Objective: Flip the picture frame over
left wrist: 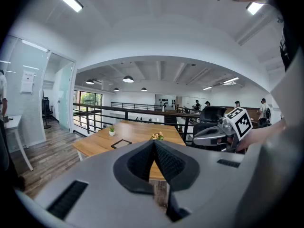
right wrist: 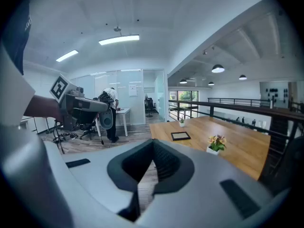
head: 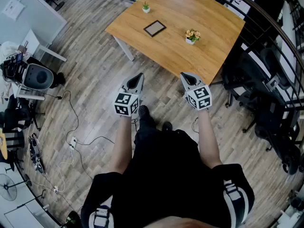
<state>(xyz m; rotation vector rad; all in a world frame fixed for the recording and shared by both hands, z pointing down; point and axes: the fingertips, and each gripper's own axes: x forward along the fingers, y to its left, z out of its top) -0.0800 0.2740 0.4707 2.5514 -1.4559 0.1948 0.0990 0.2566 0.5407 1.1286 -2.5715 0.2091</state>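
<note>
Wood-plank flooring (head: 85, 94) lies beneath both of your tools, with one wooden table (head: 213, 42) ahead of you.

1. Fingers: the left gripper (head: 138, 76) has its pads (left wrist: 166, 163) pressed together with nothing between them. The right gripper (head: 183, 75) is likewise clenched on nothing.
2. Grippers: you hold two, each carrying one marker cube (head: 126, 103). Both hang over the floor, short of the table's near edge, with their tips aimed toward the table.
3. Table contents, counted: one picture frame (head: 155, 28) and two small pots, namely one green plant (head: 146, 6) and one flower pot (head: 192, 36).
4. Task item: the picture frame lies flat on the tabletop, between the two pots and well apart from both grippers. In the head view its long axis runs diagonally from lower left to upper right, roughly parallel to the table's left edge. It shows a dark rim around a grey panel; which face is up cannot be determined
</note>
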